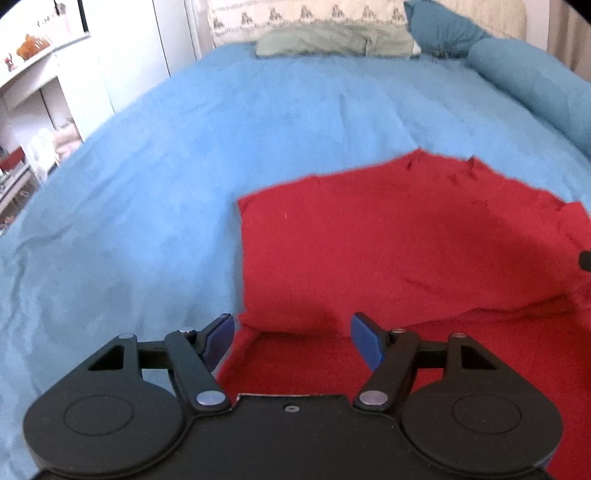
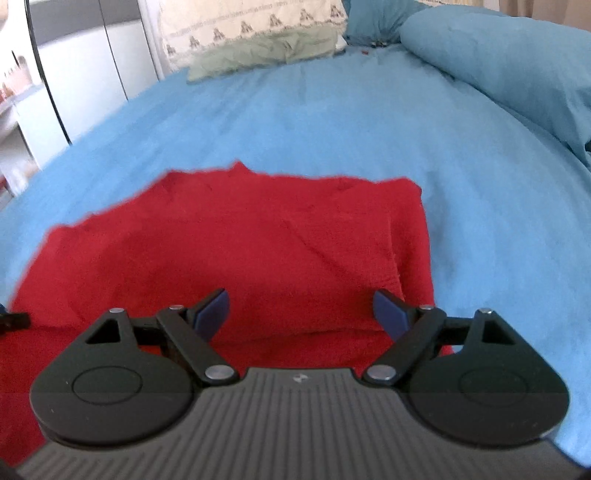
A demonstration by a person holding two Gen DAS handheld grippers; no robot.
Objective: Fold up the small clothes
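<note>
— Your fingers [image 1: 221, 334] on the left gripper [image 1: 291, 338] are wide apart, holding nothing?
— Yes. Your right gripper [image 2: 301, 312] too. The red cloth [image 2: 258, 240] lies on the blue bed [image 2: 332, 122], longer side to side.

- A bed [image 1: 221, 129] with a light blue cover carries everything.
- A red garment [image 1: 388, 240] lies on it, partly folded.
- Pillows [image 1: 332, 33] and a blue bolster [image 1: 535, 85] rest at its far end.
</note>
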